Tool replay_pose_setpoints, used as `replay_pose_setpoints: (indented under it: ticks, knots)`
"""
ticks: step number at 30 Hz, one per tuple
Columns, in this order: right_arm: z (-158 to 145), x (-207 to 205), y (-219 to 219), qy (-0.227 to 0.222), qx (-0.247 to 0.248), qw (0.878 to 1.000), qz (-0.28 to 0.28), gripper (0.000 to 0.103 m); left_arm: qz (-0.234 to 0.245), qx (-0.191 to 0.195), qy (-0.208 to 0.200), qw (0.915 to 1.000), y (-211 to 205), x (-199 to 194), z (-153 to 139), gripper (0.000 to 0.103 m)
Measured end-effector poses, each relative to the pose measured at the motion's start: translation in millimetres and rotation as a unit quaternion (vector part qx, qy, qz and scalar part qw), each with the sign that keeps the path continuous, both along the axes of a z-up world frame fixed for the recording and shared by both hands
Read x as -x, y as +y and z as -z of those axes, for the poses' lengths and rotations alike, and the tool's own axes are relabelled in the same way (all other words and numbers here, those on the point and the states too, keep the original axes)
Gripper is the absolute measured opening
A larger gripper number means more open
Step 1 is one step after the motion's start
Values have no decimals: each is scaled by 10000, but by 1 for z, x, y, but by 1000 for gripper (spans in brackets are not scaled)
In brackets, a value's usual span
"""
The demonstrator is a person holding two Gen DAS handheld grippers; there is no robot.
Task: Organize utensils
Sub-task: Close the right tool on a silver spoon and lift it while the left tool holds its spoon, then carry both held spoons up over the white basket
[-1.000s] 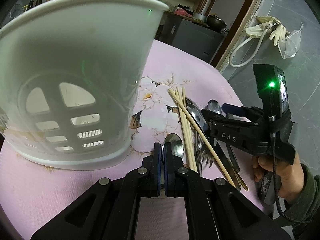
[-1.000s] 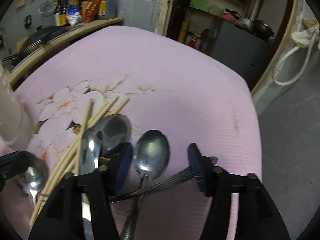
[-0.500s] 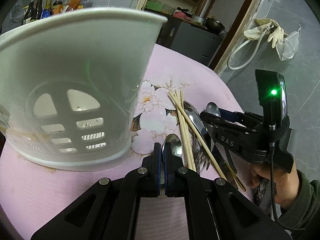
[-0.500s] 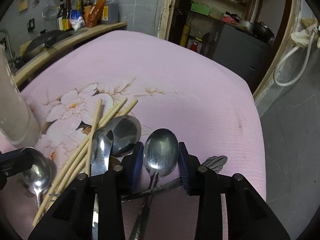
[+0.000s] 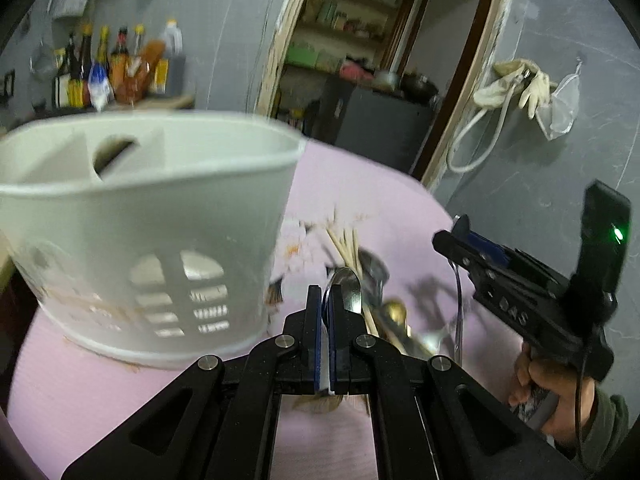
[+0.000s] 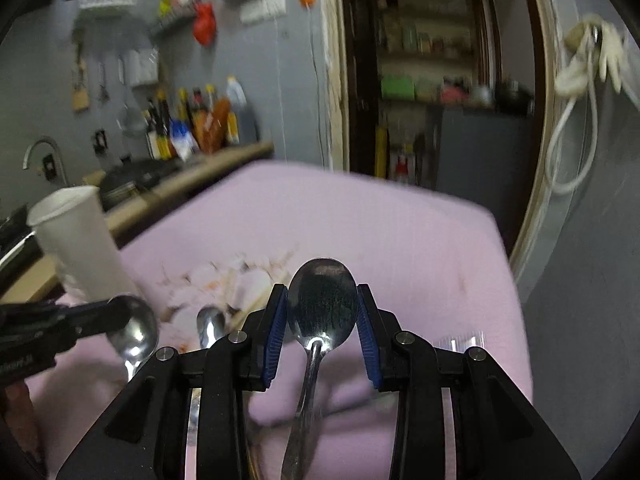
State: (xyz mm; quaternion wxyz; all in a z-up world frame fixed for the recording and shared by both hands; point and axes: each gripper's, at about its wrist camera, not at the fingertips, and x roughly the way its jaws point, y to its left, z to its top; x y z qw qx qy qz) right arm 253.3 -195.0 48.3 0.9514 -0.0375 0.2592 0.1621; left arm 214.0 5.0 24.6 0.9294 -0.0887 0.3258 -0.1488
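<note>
Left gripper fingers pinched on a spoon; right gripper fingers clamping another spoon, beside white holder.

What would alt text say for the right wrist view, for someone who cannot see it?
A hand-held gripper with blue pads clamps the bowl of a metal spoon, lifted above a pink flowered tablecloth. At left, a second hand-held gripper holds another spoon near a white plastic utensil holder. The kitchen background is blurred.
</note>
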Motion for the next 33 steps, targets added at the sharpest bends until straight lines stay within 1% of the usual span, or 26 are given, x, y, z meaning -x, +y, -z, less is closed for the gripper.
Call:
replay_pose_setpoints:
  ticks: [3, 6, 8, 13, 17, 20, 23, 25, 27, 33]
  knots:
    - [-9, 21, 8, -614, 98, 9981, -30, 31, -104, -60, -483, 9988, 0, 13, -9, 1]
    - [-15, 32, 12, -1013, 90, 9948, -47, 31, -243, -200, -920, 9953, -3, 25, -16, 1]
    - [-18, 36, 13, -1189, 57, 9929, -45, 31, -383, -277, -1074, 9931, -5, 30, -18, 1]
    - [-22, 40, 15, -1448, 8, 9894, -64, 31, -694, -532, -1357, 9869, -7, 37, -24, 1]
    - [-30, 45, 13, -1629, -48, 9866, -79, 31, -778, -621, -1518, 9834, 2, 44, -32, 1]
    - [-37, 52, 8, -1729, -132, 9848, -89, 31, -873, -736, -1704, 9787, 7, 52, -39, 1]
    - [-45, 57, 9, -1820, -237, 9829, -146, 31, -865, -637, -1748, 9787, 14, 57, -47, 1]
    - [-51, 60, 12, -1884, -280, 9815, -200, 31, -854, -543, -1749, 9794, 20, 61, -55, 1]
    - [-57, 63, 16, -1952, -303, 9799, -275, 31, -859, -534, -1805, 9784, 27, 64, -65, 1]
    - [-81, 65, 36, -2149, -492, 9734, -623, 31, -1091, -677, -2093, 9694, 57, 75, -101, 1]
